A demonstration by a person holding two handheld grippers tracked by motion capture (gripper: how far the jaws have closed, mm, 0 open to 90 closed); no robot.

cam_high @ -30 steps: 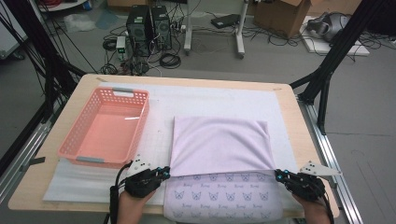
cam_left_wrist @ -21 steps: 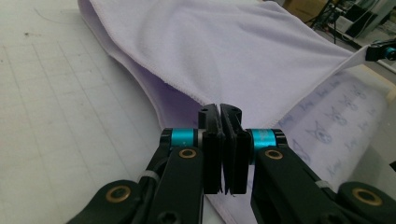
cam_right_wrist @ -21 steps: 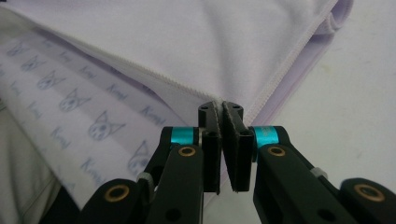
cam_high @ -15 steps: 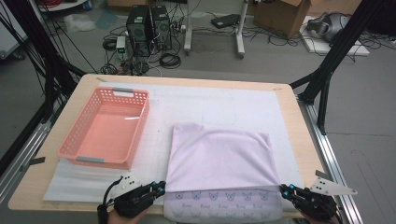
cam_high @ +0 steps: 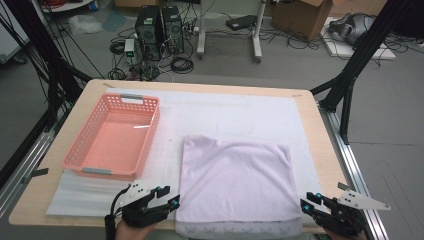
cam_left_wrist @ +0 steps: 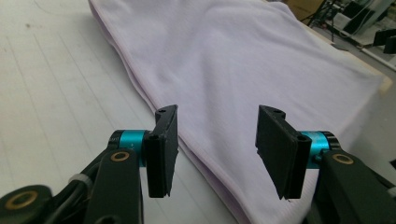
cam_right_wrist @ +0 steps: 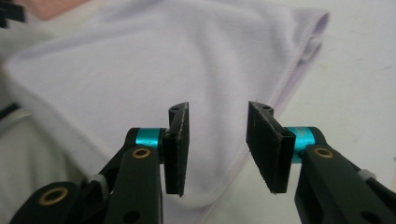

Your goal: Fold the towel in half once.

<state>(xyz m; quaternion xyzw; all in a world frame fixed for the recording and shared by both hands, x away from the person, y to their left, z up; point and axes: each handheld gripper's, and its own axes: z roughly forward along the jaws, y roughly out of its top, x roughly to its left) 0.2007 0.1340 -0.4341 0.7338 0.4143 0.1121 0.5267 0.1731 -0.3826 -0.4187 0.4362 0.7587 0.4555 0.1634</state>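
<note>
Jaws just opened, lilac cloth released, unlabelled

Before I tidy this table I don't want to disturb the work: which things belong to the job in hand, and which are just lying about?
Part of the job:
- folded lilac cloth, lying flat on the table mat
- left gripper, jaws just opened, nothing between them
- right gripper, jaws just opened, clear of the cloth

Just lying about:
- pink basket, empty
- computer towers on the floor
- cardboard box

The cloth's near printed edge leaves the high view.
</note>
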